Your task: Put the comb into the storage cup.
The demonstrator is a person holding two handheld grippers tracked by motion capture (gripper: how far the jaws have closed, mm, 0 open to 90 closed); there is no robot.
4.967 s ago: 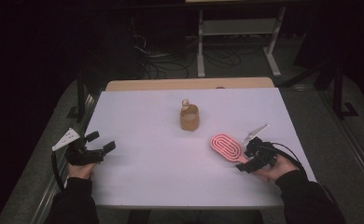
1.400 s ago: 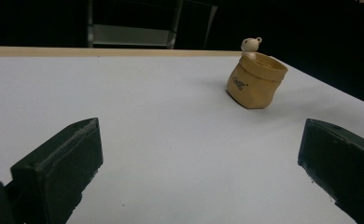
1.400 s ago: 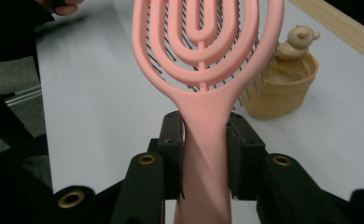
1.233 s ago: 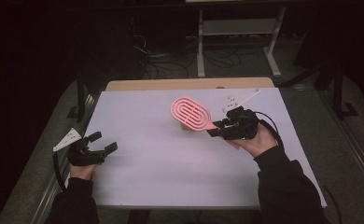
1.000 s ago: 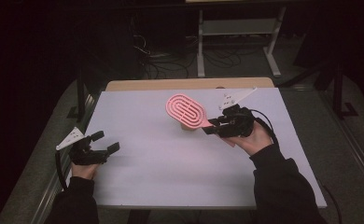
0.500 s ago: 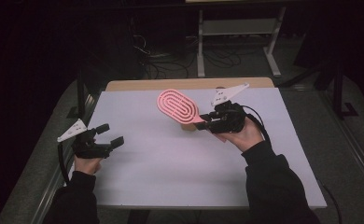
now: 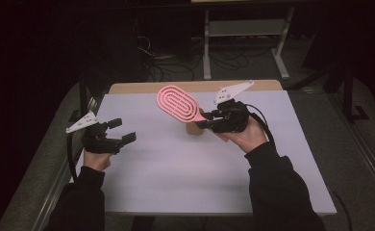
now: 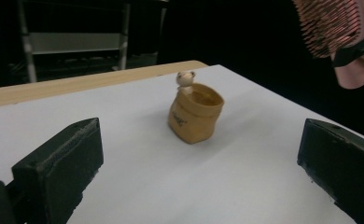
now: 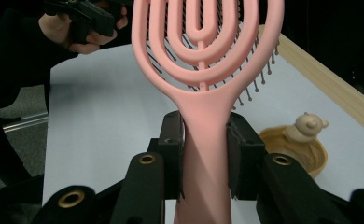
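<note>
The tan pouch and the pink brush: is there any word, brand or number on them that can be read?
Tan pouch: a small dark print on its front, too small and blurred to read.
Pink brush, clamped by the right gripper: no text visible.

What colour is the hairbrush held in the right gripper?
The hairbrush is pink with dark bristles, best seen in the right gripper view, clamped by the right gripper.
</note>
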